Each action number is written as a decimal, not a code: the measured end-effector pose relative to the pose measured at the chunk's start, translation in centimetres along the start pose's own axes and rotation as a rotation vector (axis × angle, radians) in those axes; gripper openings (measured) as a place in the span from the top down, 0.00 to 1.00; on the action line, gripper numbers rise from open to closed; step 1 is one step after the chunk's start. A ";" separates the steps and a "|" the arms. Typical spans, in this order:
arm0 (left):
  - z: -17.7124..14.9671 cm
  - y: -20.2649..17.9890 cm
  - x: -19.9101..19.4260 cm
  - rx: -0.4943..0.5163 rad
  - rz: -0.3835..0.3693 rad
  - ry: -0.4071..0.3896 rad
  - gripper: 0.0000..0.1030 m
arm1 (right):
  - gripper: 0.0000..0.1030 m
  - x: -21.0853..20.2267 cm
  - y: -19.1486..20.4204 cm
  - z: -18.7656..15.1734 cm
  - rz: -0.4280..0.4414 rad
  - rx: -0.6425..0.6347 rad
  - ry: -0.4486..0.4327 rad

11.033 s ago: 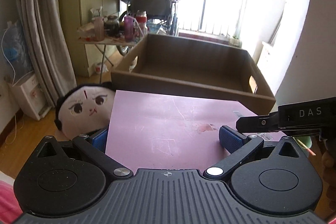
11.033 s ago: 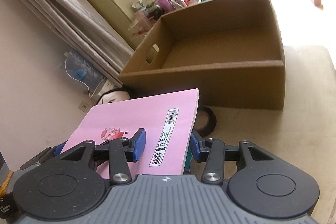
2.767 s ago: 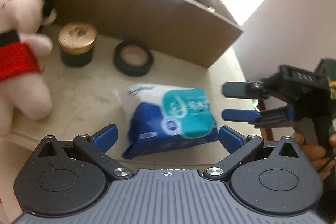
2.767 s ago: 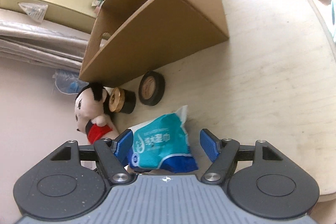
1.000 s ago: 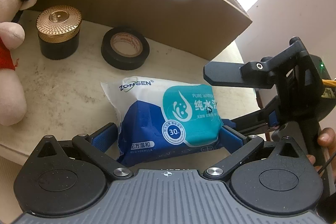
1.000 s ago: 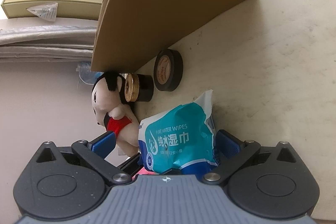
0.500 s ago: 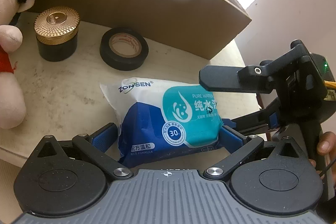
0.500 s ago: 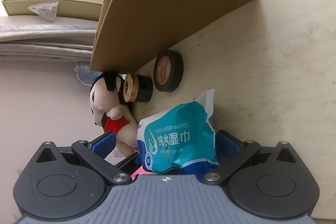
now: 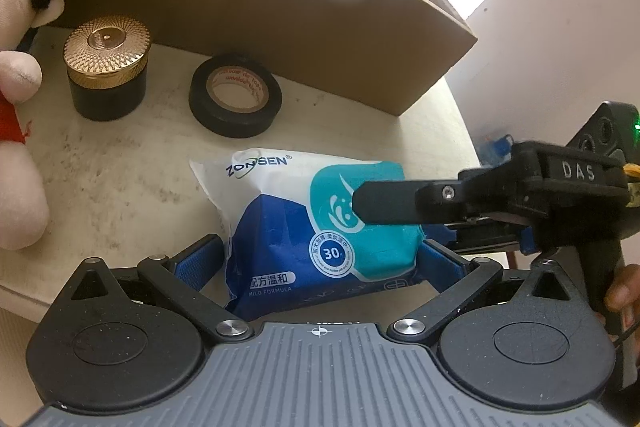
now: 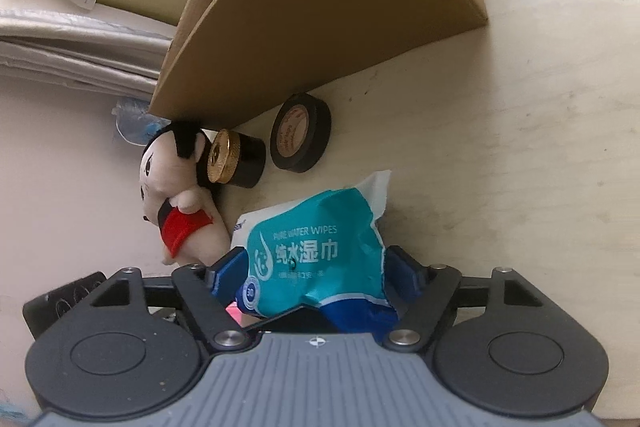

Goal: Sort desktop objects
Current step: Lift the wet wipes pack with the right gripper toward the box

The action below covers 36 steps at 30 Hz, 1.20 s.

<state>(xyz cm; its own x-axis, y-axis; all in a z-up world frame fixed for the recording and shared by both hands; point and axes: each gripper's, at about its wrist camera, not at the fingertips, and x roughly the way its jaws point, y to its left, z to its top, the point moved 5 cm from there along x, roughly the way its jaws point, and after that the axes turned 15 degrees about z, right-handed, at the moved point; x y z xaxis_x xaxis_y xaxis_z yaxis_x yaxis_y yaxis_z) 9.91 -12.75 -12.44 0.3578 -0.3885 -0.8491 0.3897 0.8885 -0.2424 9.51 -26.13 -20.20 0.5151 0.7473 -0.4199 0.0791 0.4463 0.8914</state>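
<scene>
Beige, scuffed tabletop (image 9: 120,163) carries the items, with a brown cardboard box (image 9: 256,7) standing along its far side. Blue, teal and white soft pack of wet wipes (image 9: 304,223) lies near the table's front edge. Right gripper (image 10: 312,263): blue pads press both sides of the pack, which is creased between them; jaws clamped on it. In the left wrist view one black finger (image 9: 400,207) of that gripper lies across the pack's teal label. Left gripper (image 9: 320,259): jaws apart, blue pads flanking the pack's near end; contact cannot be judged. Black roll of electrical tape (image 9: 235,101) lies flat just beyond the pack, close to the box wall. Black jar with a ribbed gold lid (image 9: 107,67) stands upright left of the tape. Plush doll with black hair and red garment (image 10: 176,199) sits at the table's left edge, beside the jar.
</scene>
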 end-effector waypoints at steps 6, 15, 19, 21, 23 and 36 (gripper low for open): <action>0.1 -0.1 0.0 -0.001 0.003 0.000 0.00 | 0.30 0.4 0.9 -0.5 -0.051 -0.085 0.018; 0.1 -0.5 -0.1 0.011 0.024 -0.005 0.00 | 0.31 0.4 1.8 -0.7 -0.087 -0.142 0.015; -0.1 -0.9 -0.3 0.045 0.051 -0.019 0.00 | 0.30 0.5 2.1 -0.8 -0.099 -0.165 0.014; -0.1 -1.1 -0.3 0.043 0.052 -0.020 0.00 | 0.31 0.4 2.3 -0.9 -0.104 -0.167 0.010; -0.1 -1.1 -0.3 0.047 0.049 -0.018 0.00 | 0.31 0.3 2.4 -0.9 -0.110 -0.173 0.009; 0.3 -2.7 -0.9 0.075 0.050 -0.051 0.01 | 0.31 -1.1 3.4 -1.0 -0.122 -0.199 -0.033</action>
<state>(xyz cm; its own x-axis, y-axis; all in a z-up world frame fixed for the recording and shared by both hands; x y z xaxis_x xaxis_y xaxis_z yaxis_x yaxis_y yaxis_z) 8.83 -14.85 -10.89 0.4202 -0.3578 -0.8339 0.4321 0.8870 -0.1628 8.32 -24.94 -16.90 0.5395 0.6668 -0.5141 -0.0254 0.6231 0.7817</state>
